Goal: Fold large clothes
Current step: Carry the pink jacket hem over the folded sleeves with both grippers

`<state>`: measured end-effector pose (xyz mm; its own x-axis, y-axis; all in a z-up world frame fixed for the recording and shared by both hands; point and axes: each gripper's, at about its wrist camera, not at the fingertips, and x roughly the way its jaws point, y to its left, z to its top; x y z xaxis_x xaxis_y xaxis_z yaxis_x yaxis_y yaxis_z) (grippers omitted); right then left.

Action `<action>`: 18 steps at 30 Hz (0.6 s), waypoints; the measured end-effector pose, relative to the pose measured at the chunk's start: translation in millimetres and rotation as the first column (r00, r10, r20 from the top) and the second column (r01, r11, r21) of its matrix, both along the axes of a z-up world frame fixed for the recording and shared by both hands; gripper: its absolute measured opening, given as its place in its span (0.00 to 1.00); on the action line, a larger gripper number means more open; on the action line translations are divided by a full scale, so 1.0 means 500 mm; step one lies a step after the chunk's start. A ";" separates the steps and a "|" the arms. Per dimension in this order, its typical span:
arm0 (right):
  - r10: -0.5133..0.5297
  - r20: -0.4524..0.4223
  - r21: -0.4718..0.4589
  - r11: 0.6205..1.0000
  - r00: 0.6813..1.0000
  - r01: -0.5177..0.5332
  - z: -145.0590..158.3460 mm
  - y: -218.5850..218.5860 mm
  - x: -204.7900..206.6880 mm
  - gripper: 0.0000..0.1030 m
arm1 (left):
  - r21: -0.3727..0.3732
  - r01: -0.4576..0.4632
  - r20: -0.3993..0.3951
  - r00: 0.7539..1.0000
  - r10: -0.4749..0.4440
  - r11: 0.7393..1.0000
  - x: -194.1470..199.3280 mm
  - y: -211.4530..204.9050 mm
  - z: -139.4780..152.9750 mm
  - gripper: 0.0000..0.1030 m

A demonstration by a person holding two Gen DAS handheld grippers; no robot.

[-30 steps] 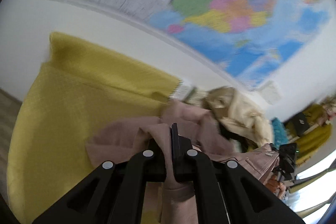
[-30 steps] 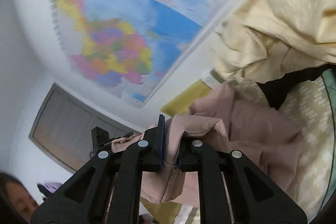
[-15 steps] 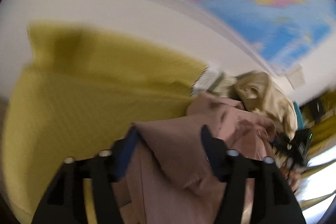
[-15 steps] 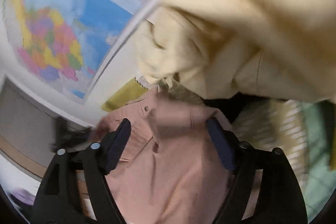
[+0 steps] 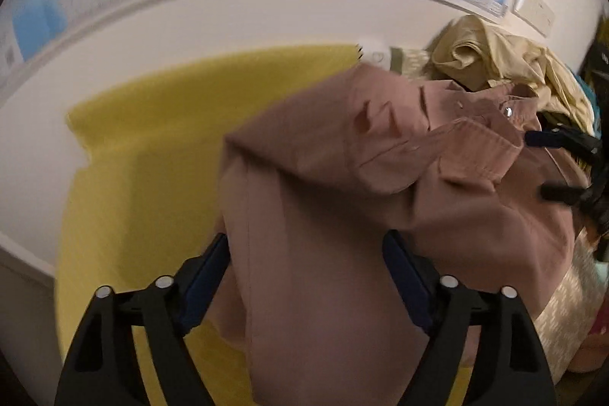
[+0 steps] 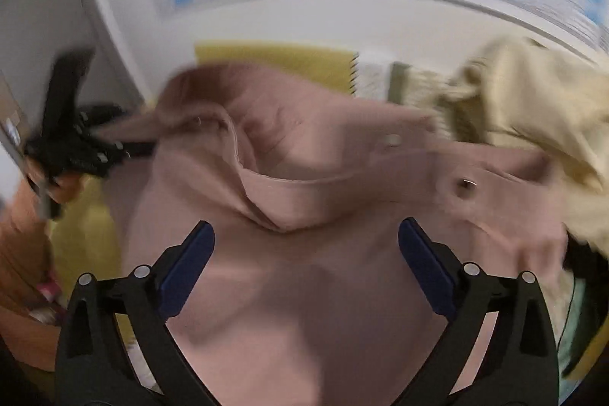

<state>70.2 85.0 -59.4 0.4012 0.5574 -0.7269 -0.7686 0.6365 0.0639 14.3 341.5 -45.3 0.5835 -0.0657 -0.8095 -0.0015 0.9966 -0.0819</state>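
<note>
Left wrist view: the left tool (image 5: 306, 269) hung over the pink shirt (image 5: 342, 177), jaws apart and opening, cloth between but unpressed. The shirt lay on the yellow cover (image 5: 152, 124). The right tool (image 6: 306, 253), at three o'clock, was likewise opening.

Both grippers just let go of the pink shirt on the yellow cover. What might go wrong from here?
1. The pink shirt lies bunched, its collar flopped over; folding now would likely lock in creases. With both the left gripper and right gripper opening, cloth between their jaws may snag.
2. The cream garment touches the shirt's far edge, so a regrasp there might catch both.
3. The shirt's near side hangs toward the yellow cover's edge and may slide.
</note>
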 end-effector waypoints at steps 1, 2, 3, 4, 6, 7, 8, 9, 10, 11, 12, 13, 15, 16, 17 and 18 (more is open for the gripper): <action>0.002 0.022 -0.047 0.999 1.000 -0.001 -0.011 0.025 0.006 0.91 | -0.001 -0.014 -0.015 1.000 0.014 1.000 0.000 0.009 -0.010 0.65; 0.001 0.036 -0.076 0.997 0.999 0.002 -0.019 0.042 0.018 0.72 | -0.005 -0.021 -0.025 0.999 0.021 1.000 -0.003 0.018 -0.015 0.61; -0.009 0.050 -0.085 0.996 0.999 0.014 -0.021 0.050 0.035 0.37 | -0.019 -0.026 -0.031 0.999 0.025 0.999 -0.006 0.027 -0.019 0.57; -0.020 0.030 -0.088 0.996 0.999 0.022 -0.021 0.052 0.055 0.23 | -0.041 -0.033 -0.031 0.999 0.032 0.999 -0.008 0.034 -0.022 0.54; -0.034 -0.028 -0.048 0.998 0.999 0.032 -0.014 0.049 0.093 0.09 | -0.106 -0.039 -0.007 0.999 0.039 0.994 -0.022 0.059 -0.020 0.46; -0.051 -0.028 -0.023 0.998 0.998 0.051 -0.002 0.044 0.116 0.09 | -0.120 -0.045 0.004 0.999 0.046 0.992 -0.029 0.070 -0.017 0.45; -0.069 -0.031 -0.009 0.998 0.997 0.069 0.007 0.041 0.133 0.09 | -0.124 -0.052 0.011 0.999 0.053 0.991 -0.035 0.076 -0.016 0.44; -0.101 -0.071 0.028 0.994 0.992 0.104 0.013 0.034 0.158 0.11 | -0.131 -0.058 0.018 0.998 0.061 0.990 -0.041 0.083 -0.013 0.43; -0.123 -0.090 0.041 0.991 0.988 0.127 0.014 0.033 0.171 0.25 | -0.139 -0.059 0.019 0.998 0.063 0.989 -0.044 0.087 -0.011 0.43; -0.153 -0.091 0.032 0.987 0.984 0.157 0.008 0.035 0.186 0.65 | -0.145 -0.065 0.012 0.998 0.068 0.987 -0.044 0.091 -0.014 0.44; -0.184 -0.085 -0.001 0.983 0.979 0.184 -0.004 0.041 0.197 0.82 | -0.144 -0.076 -0.004 0.997 0.076 0.987 -0.040 0.091 -0.021 0.46; -0.178 -0.093 -0.018 0.984 0.980 0.177 -0.012 0.049 0.204 0.80 | -0.146 -0.087 -0.019 0.996 0.085 0.985 -0.035 0.091 -0.025 0.49; -0.171 -0.100 -0.042 0.985 0.980 0.168 -0.013 0.045 0.206 0.75 | -0.173 -0.096 -0.031 0.995 0.091 0.980 -0.036 0.095 -0.032 0.61; -0.171 -0.103 -0.021 0.985 0.980 0.170 -0.004 0.030 0.202 0.75 | -0.181 -0.099 -0.033 0.995 0.094 0.979 -0.040 0.101 -0.033 0.65; -0.159 -0.116 0.029 0.986 0.980 0.163 0.012 0.006 0.193 0.76 | -0.199 -0.098 -0.031 0.995 0.093 0.975 -0.048 0.109 -0.031 0.70; -0.140 -0.118 0.089 0.985 0.983 0.151 0.033 -0.026 0.176 0.80 | -0.222 -0.090 -0.025 0.996 0.086 0.971 -0.056 0.114 -0.029 0.70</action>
<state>158.3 71.8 -42.7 0.4031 0.5689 -0.7168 -0.6527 0.7277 0.2105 -13.8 398.7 -60.0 0.5830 -0.1941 -0.7889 -0.0914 0.9492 -0.3011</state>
